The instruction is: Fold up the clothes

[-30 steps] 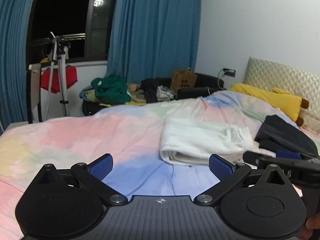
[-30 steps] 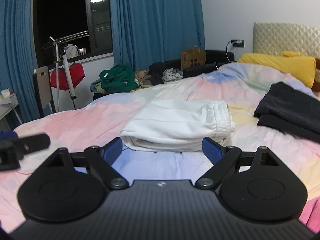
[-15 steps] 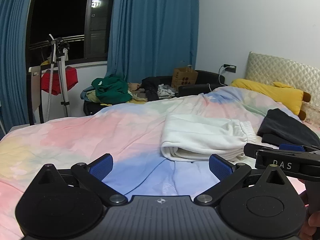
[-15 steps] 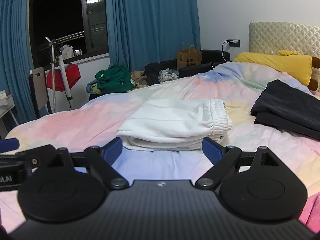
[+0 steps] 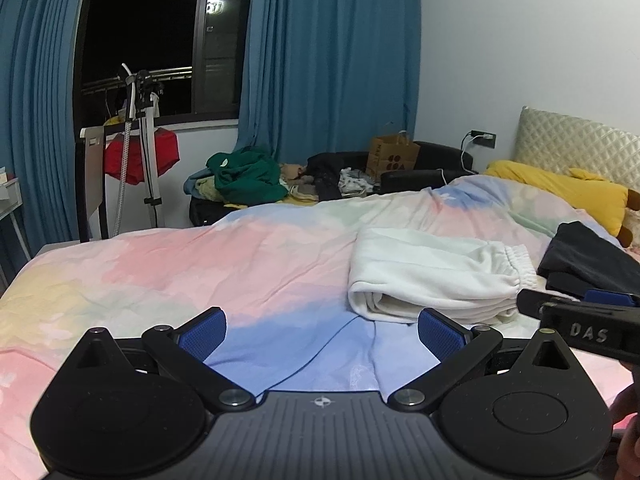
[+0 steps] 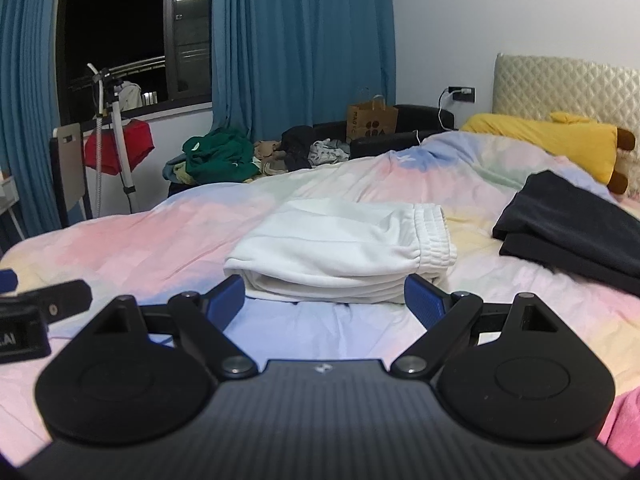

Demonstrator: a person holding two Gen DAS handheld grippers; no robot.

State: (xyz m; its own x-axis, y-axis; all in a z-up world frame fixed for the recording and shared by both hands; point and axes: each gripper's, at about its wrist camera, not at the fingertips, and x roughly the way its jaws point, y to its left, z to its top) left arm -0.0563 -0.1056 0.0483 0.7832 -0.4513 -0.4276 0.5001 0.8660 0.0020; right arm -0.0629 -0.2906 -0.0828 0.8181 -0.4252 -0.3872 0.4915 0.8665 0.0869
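A folded white garment with an elastic waistband (image 5: 432, 276) lies on the pastel bedspread (image 5: 248, 264); it also shows in the right wrist view (image 6: 344, 248). My left gripper (image 5: 322, 334) is open and empty, hovering over the bed, short of the garment and to its left. My right gripper (image 6: 324, 298) is open and empty, just in front of the garment's near folded edge. A folded black garment (image 6: 572, 224) lies on the bed to the right; it also shows in the left wrist view (image 5: 592, 260).
A yellow plush pillow (image 6: 544, 140) lies by the quilted headboard (image 6: 568, 84). Beyond the bed is a pile of unfolded clothes with a green top (image 5: 244, 176), a paper bag (image 5: 394, 158), a tripod (image 5: 140, 152) and blue curtains (image 5: 332, 56).
Both grippers have risen and tilted a little, so the white garment sits lower in both views. The right gripper's tip reaches further into the left wrist view. Both stay open.
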